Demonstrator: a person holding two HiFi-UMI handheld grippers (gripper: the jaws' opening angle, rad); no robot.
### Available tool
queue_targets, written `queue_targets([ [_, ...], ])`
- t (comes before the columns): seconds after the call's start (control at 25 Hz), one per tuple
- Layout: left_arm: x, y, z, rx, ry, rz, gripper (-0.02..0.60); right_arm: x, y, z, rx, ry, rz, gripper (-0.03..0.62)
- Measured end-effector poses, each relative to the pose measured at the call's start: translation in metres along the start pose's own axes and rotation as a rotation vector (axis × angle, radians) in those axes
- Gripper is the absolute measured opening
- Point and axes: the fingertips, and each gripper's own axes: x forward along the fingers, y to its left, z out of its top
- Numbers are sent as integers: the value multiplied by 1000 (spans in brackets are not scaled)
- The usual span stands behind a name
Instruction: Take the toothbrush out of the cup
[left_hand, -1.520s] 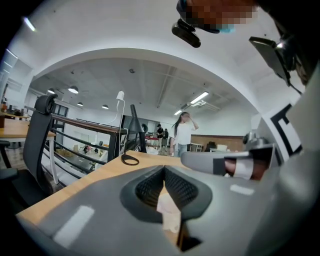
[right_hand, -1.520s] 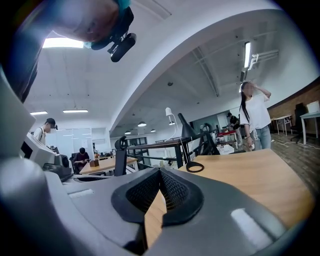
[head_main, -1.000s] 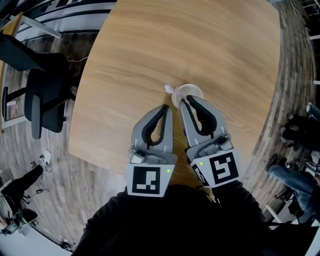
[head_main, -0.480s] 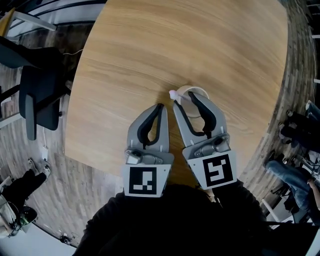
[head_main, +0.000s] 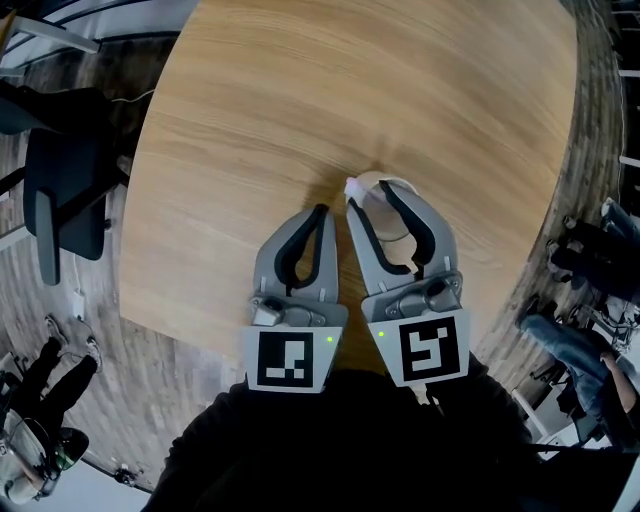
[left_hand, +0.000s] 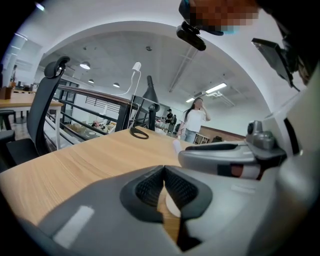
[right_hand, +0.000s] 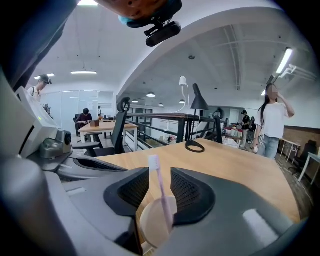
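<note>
The left gripper (left_hand: 163, 172) has its jaws closed together on nothing and sits just beside the right gripper (right_hand: 159, 181), whose jaws stand wide apart. Between the right jaws the toothbrush (right_hand: 163, 195) rises bristles-up out of the cup (right_hand: 150, 226), clear of both pads. The cup stands on the table (head_main: 300, 100), near its close edge. Farther along the table lies a black ring (right_hand: 195, 146), with desks and people beyond.
</note>
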Motion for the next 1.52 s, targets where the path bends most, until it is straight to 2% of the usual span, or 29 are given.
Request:
queue_targets([
  [0.52, 6, 12, -3, -37, -4, 4, 8, 14, 6, -10, -79, 105, 6, 104],
  [1.12, 3, 16, -1, -48, -16, 3, 8, 14, 5, -7, -77, 94, -21, 19],
  [1.52, -4, 19, 5, -33, -26, 13, 8, 13, 5, 0, -79, 59, -40, 11],
])
